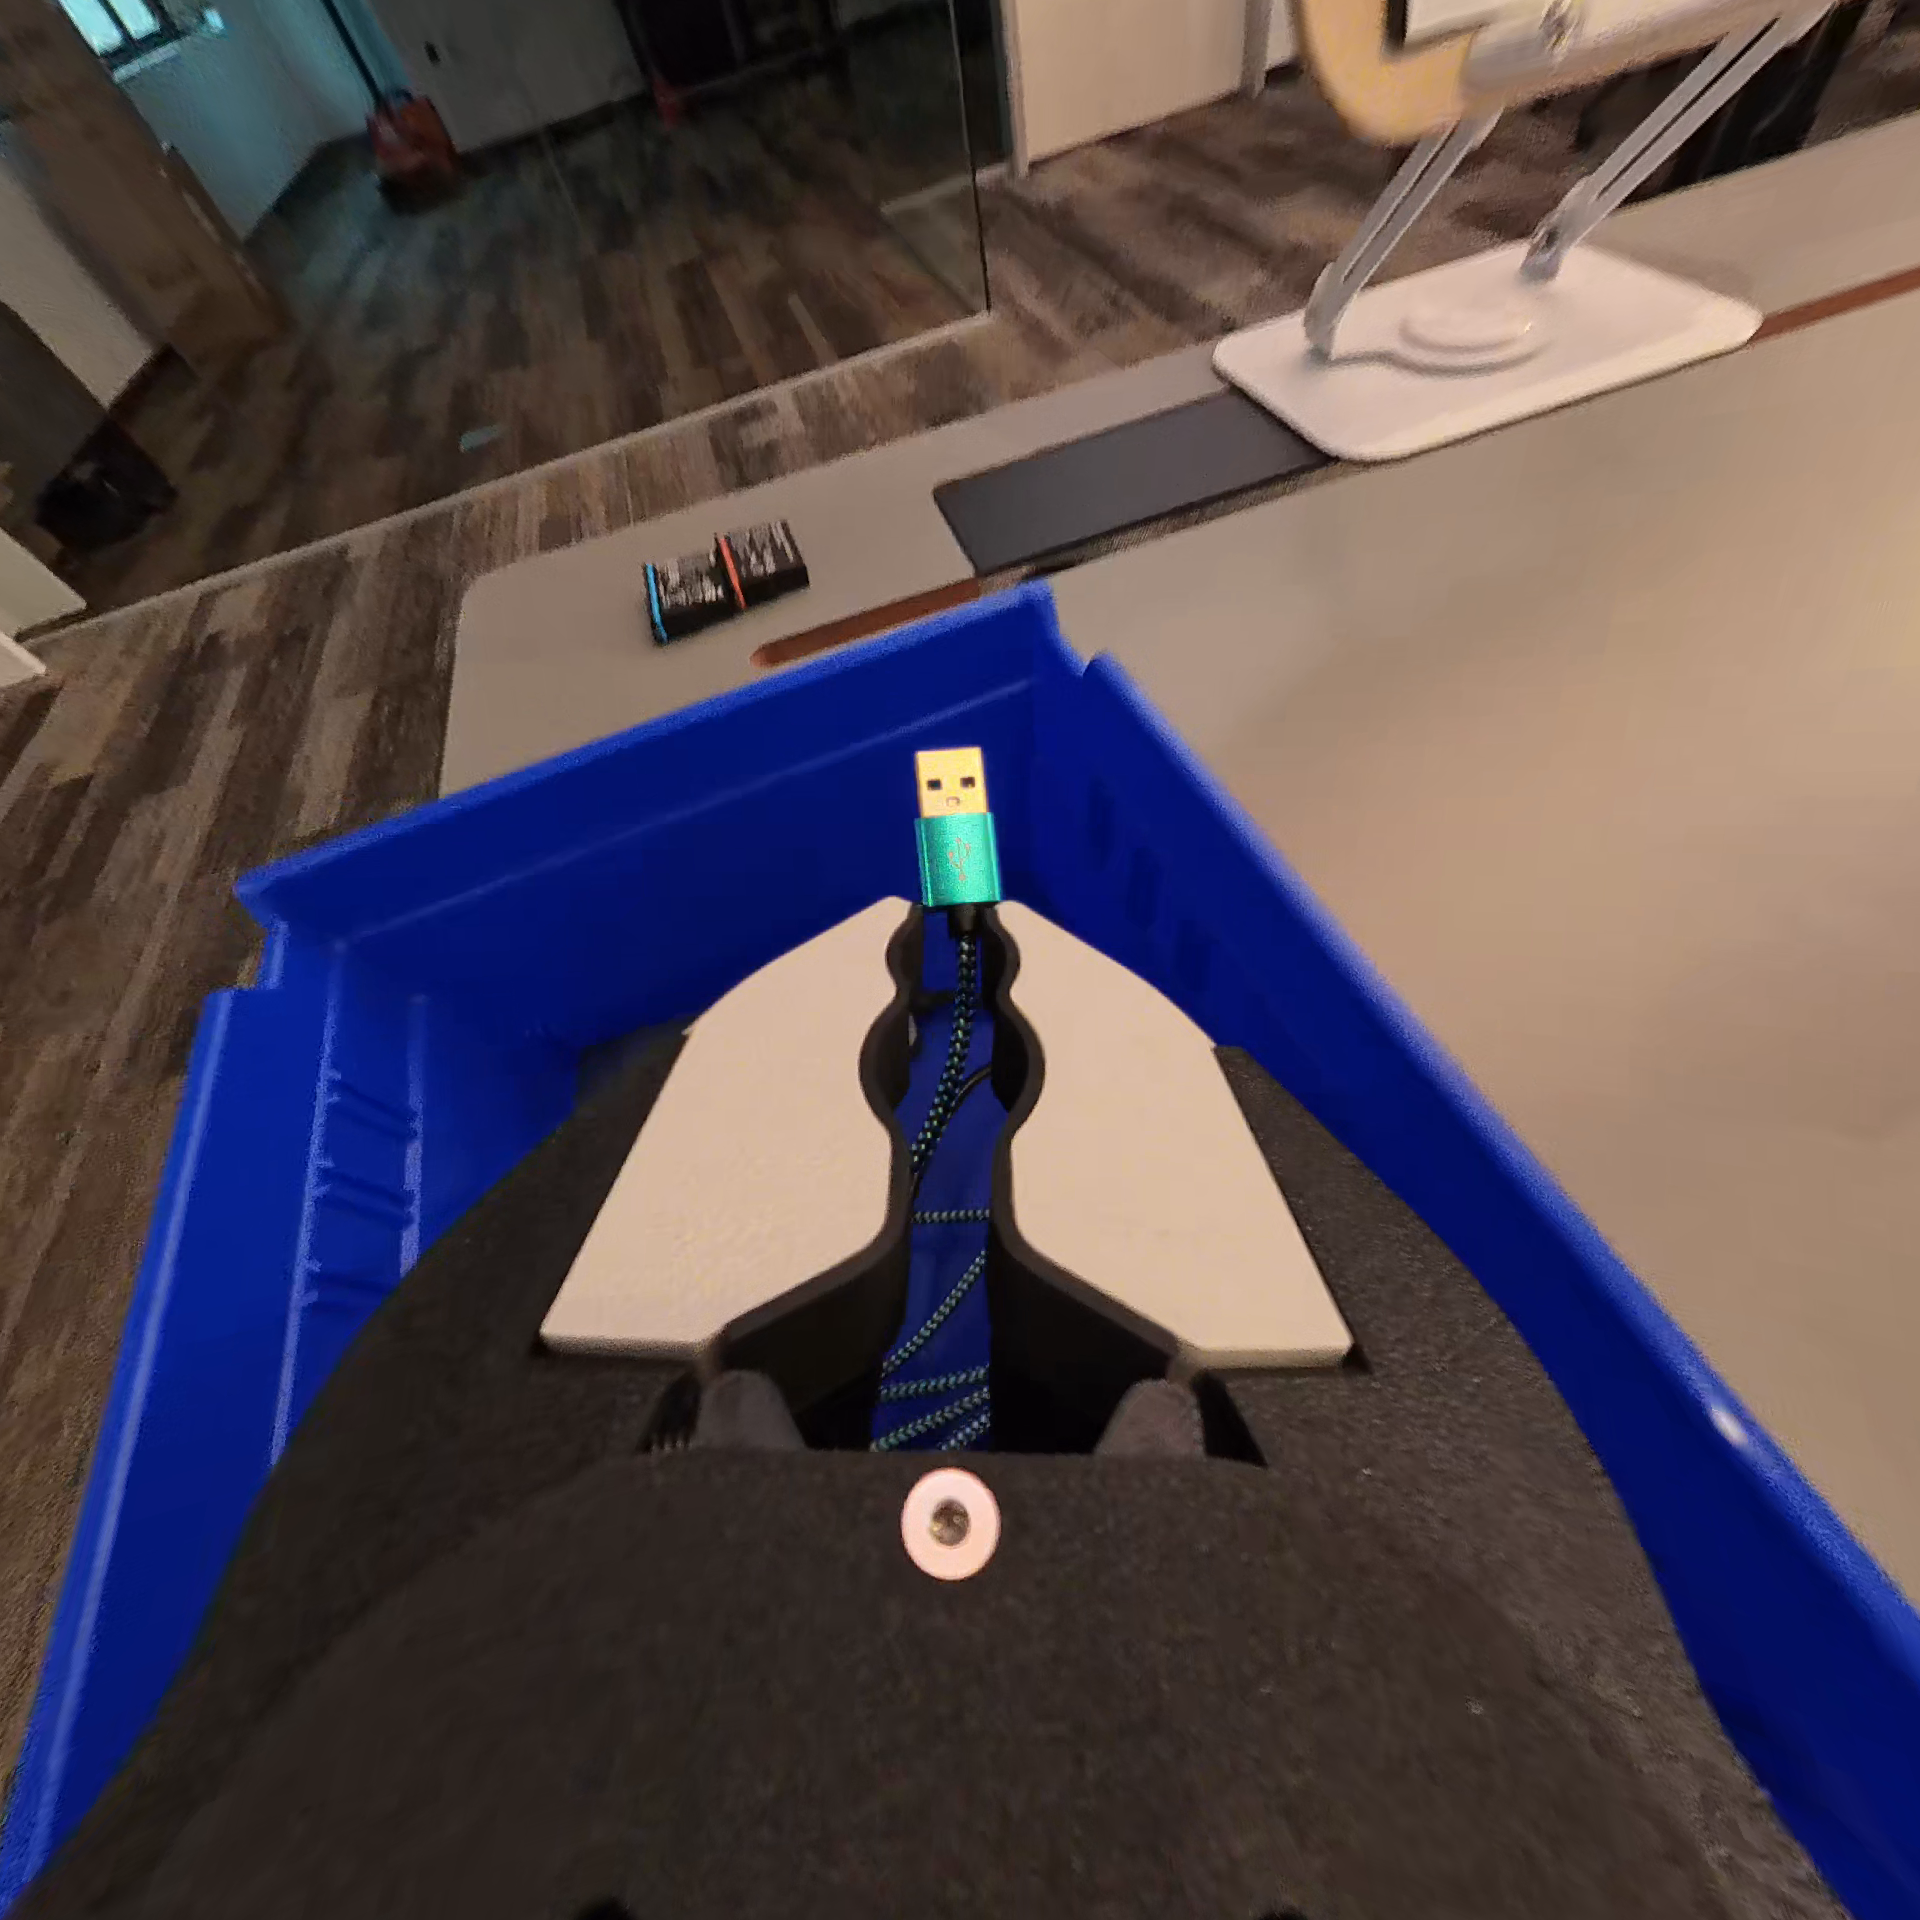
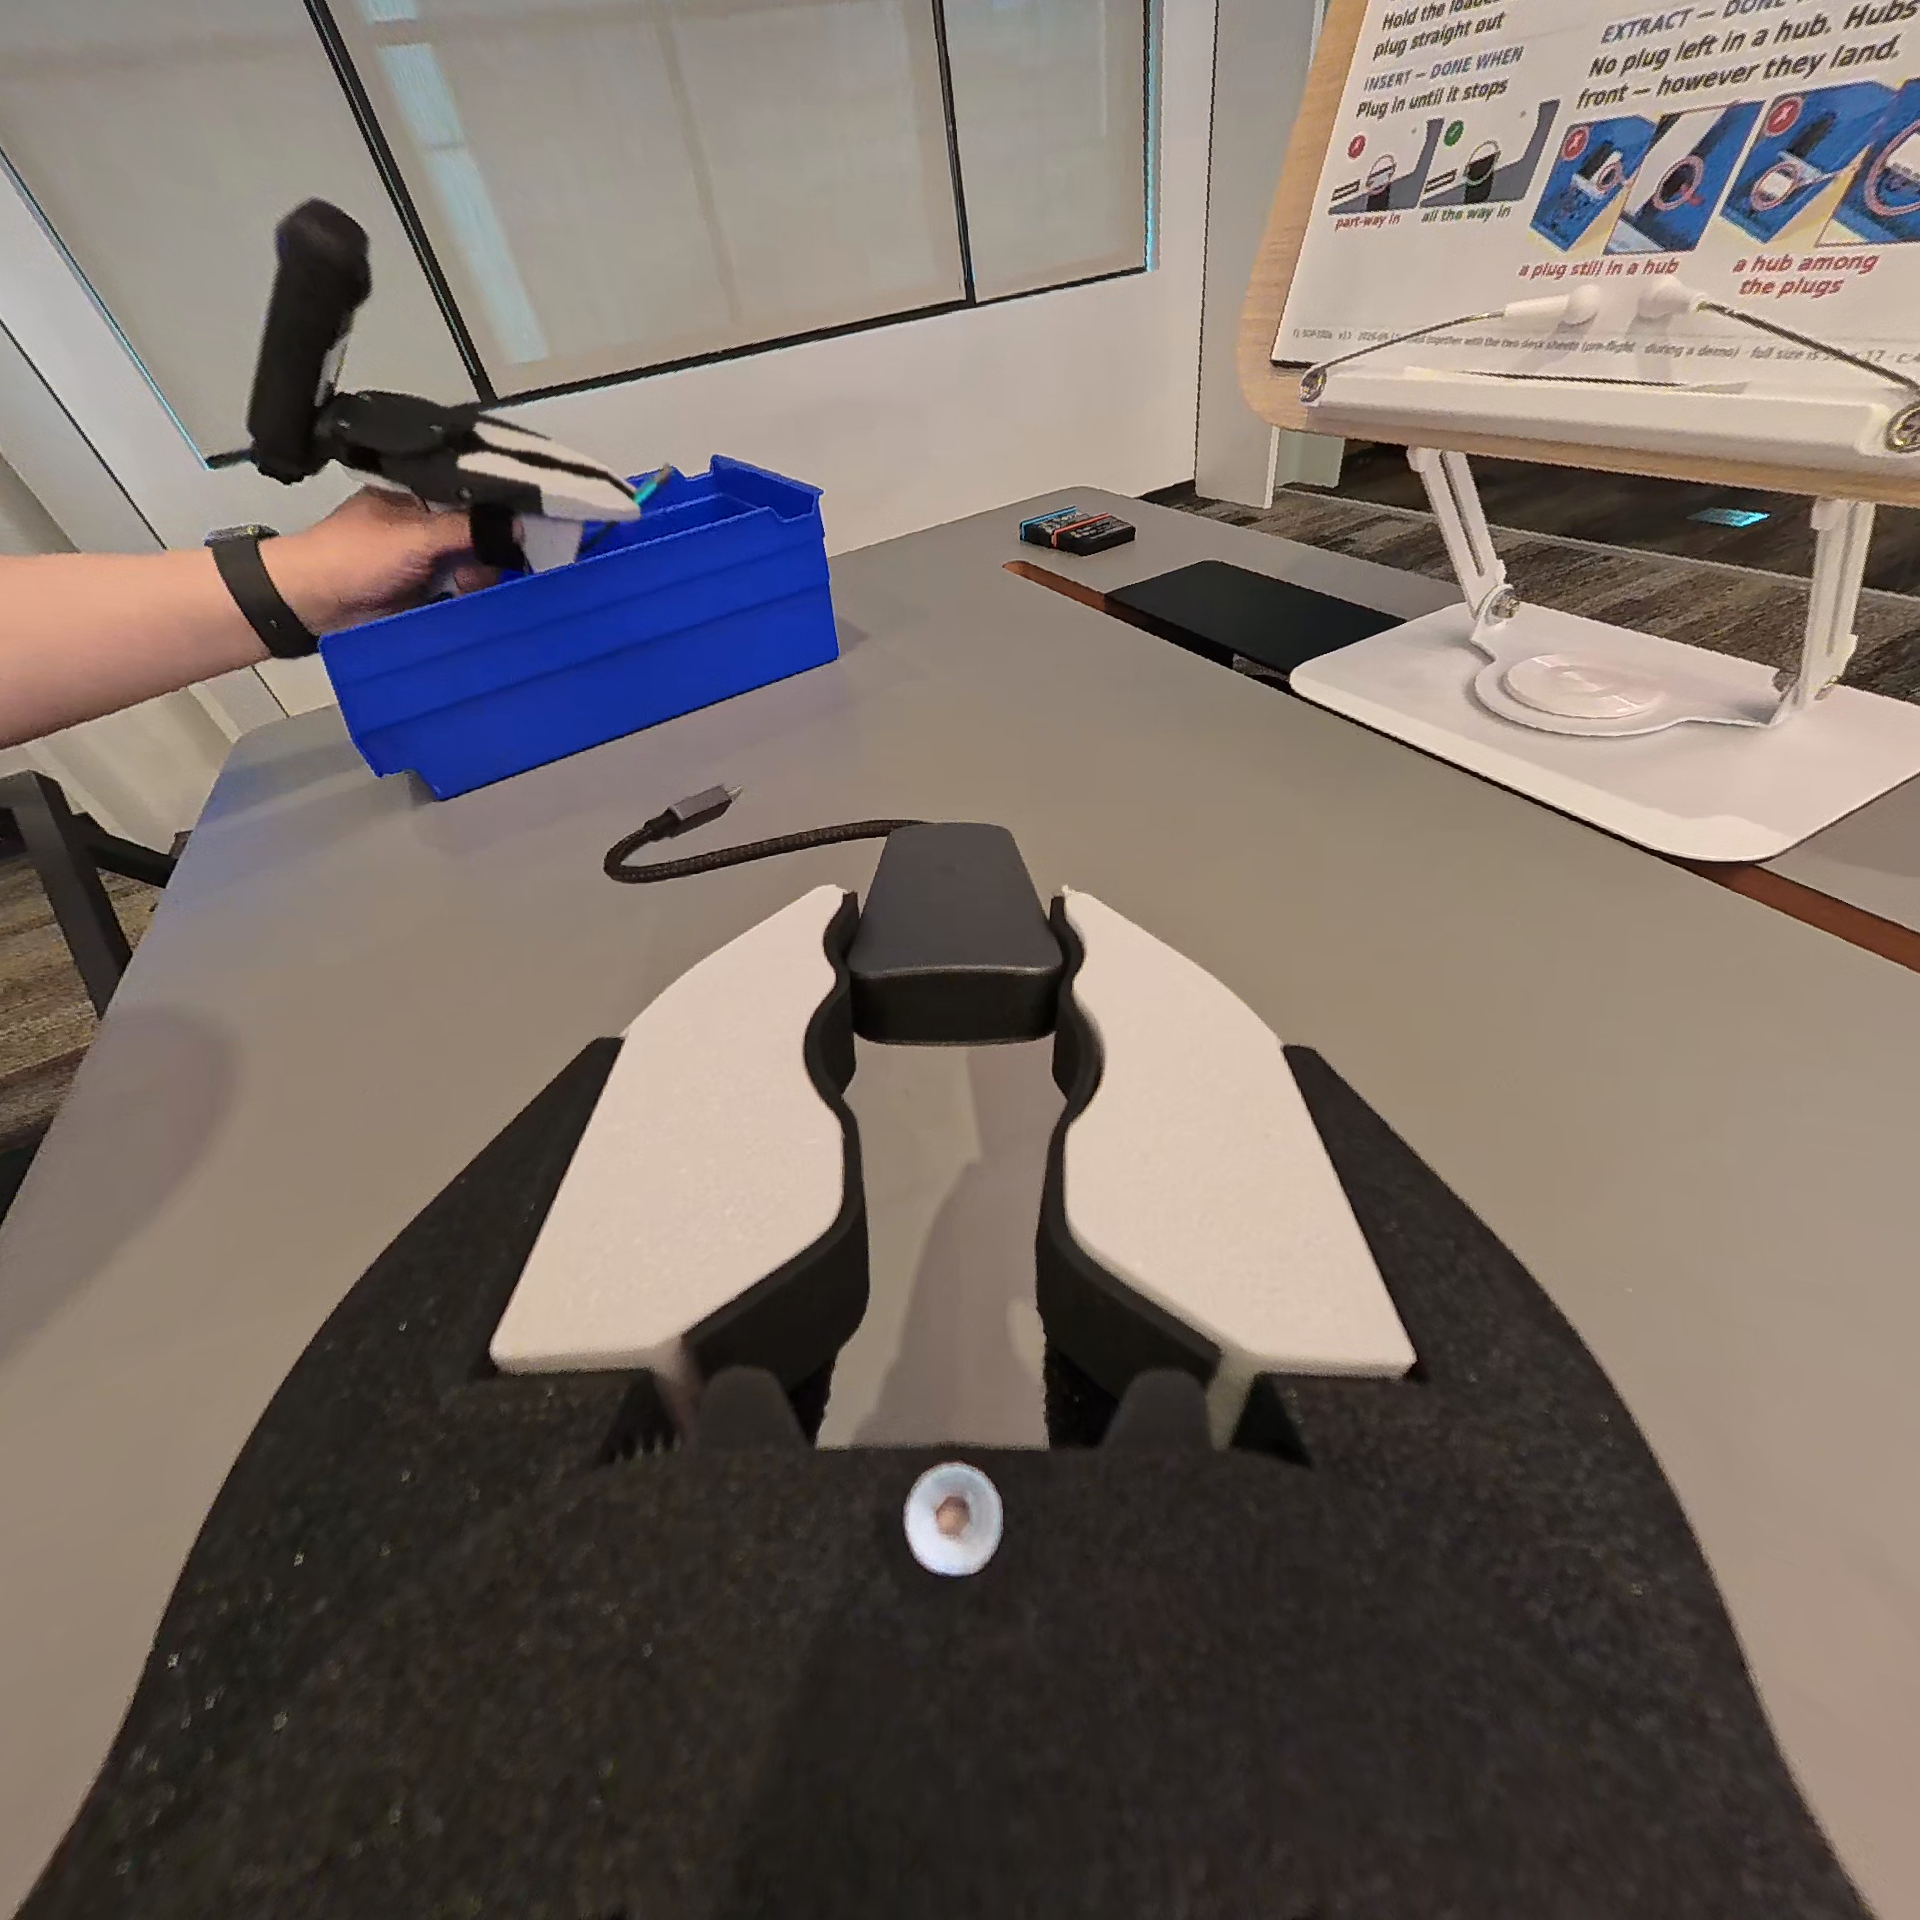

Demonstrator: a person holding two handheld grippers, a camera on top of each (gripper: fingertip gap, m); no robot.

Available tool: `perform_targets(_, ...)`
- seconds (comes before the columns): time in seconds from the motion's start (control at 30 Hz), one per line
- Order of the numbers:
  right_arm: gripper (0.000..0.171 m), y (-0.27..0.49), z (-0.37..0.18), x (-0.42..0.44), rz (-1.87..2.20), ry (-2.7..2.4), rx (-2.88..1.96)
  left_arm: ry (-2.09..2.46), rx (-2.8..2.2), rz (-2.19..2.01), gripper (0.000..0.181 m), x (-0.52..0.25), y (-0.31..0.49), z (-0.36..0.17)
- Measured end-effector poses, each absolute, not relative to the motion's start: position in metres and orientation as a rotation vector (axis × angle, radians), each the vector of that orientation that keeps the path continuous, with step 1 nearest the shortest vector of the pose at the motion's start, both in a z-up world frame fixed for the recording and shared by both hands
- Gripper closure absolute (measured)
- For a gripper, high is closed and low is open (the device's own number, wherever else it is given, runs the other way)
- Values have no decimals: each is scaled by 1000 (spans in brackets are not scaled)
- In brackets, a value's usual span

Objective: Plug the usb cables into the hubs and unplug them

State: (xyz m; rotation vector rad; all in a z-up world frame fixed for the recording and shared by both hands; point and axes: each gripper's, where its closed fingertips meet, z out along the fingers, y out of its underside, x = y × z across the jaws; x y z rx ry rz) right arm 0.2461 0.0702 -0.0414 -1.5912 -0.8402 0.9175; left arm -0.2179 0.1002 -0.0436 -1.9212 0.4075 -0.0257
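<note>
Teal cable (image 1: 948, 1132), braided and running up between the two fingers of the left claw (image 1: 958, 914), was clamped just below its teal-sleeved plug (image 1: 954, 826), whose gold metal end stuck out past the fingertips and pointed toward the far wall of a blue bin (image 1: 644, 831). More of the braided cable lay in the bin beneath the claw. From the right wrist view the same left claw (image 2: 623, 497) hung over the bin's (image 2: 582, 665) open top, held by a hand (image 2: 384, 561) wearing a dark wristband (image 2: 258, 592). The bin stood on a grey surface (image 2: 1351, 1039) near its far left corner. The right claw (image 2: 954, 935) was closed on the near end of a dark grey hub (image 2: 951, 935), one finger against each side, and the hub sat flat on the surface well apart from the bin. The hub's own black braided lead (image 2: 727, 852) curved away to the left and ended in a small grey connector (image 2: 691, 805) lying free between hub and bin. Farther back lay a small black box (image 2: 1075, 532) with blue and red edges and a black flat pad (image 2: 1247, 613), and to the right a white stand (image 2: 1621, 727) held a printed instruction sheet (image 2: 1621, 177)
</note>
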Motion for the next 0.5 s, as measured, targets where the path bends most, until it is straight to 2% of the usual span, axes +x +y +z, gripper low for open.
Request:
perform_targets(0.23, 137, 72, -49, 243, 904, -852, -1622, 492, -1764, -32, 171, -190, 86, 12)
perform_targets(0.5, 137, 83, -87, 249, 819, -909, -1759, 531, -1626, 9, 171, -165, 66, 109)
